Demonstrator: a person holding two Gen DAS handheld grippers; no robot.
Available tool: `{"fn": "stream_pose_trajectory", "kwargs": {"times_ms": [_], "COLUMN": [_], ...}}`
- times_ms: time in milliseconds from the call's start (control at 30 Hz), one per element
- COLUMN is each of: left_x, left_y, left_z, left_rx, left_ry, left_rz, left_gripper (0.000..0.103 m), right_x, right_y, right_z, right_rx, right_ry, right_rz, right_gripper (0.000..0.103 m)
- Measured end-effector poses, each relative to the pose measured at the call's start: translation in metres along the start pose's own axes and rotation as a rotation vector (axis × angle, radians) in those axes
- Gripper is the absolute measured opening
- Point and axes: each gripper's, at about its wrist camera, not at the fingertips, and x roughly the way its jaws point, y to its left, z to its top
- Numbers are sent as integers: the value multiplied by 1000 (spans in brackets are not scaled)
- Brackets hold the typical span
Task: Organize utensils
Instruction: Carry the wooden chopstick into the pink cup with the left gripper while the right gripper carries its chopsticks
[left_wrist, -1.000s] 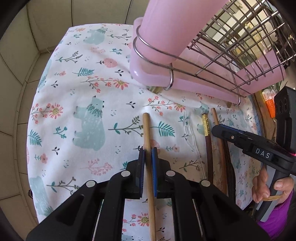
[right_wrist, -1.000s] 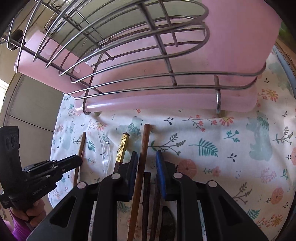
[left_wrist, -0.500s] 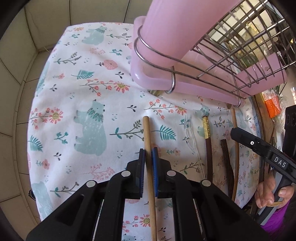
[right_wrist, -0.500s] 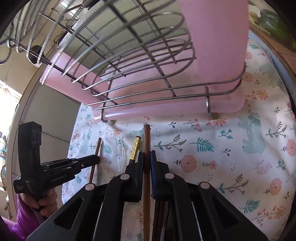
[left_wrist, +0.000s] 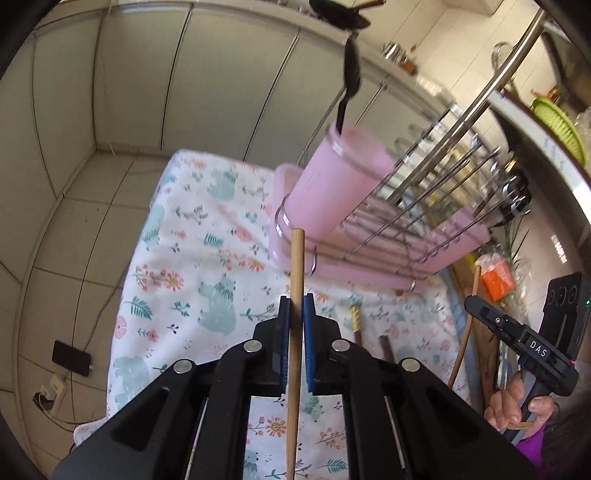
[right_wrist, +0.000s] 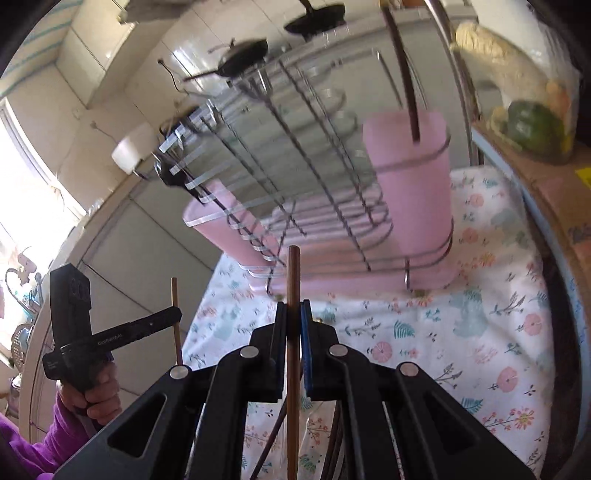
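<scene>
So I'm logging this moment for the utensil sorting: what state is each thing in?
Left gripper: shut on light chopstick, lifted off the cloth.
Right gripper: shut on dark chopstick, lifted.
Pink cup: upright in the rack, one dark utensil inside.
Gold-tipped chopstick: lying on the cloth.

Pale tiled floor (left_wrist: 66, 236), cabinet doors (left_wrist: 207, 85), bright window (right_wrist: 22, 192).
</scene>
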Motion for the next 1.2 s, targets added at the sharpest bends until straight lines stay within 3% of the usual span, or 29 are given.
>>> {"fn": "stream_pose_trajectory", "kwargs": {"times_ms": [300,600,767,1000,1200], "left_x": [-62,-133,-150,-132,-92], "left_y": [-27,-71,-87,-99,-86], "left_z": [23,79,108,140,147], "left_rx": [11,119,145,155,141], "left_ry": [-240,-498,-597,-611,-537], "left_rz": [-106,-112,-96,-62,-21], "left_gripper": [6,6,6,6,6], "right_x": [-68,-132,-147,-133,-98], "right_y": [26,54,53,40,21], "right_z": [34,95,124,149,157], "right_rx": [-63,-150,-175,-195,-183], "right_ry": [-254,-539,-685,-805,-797], "right_rz": [-29,-106,-186,-262,-324], "right_gripper": [7,7,7,7,7]}}
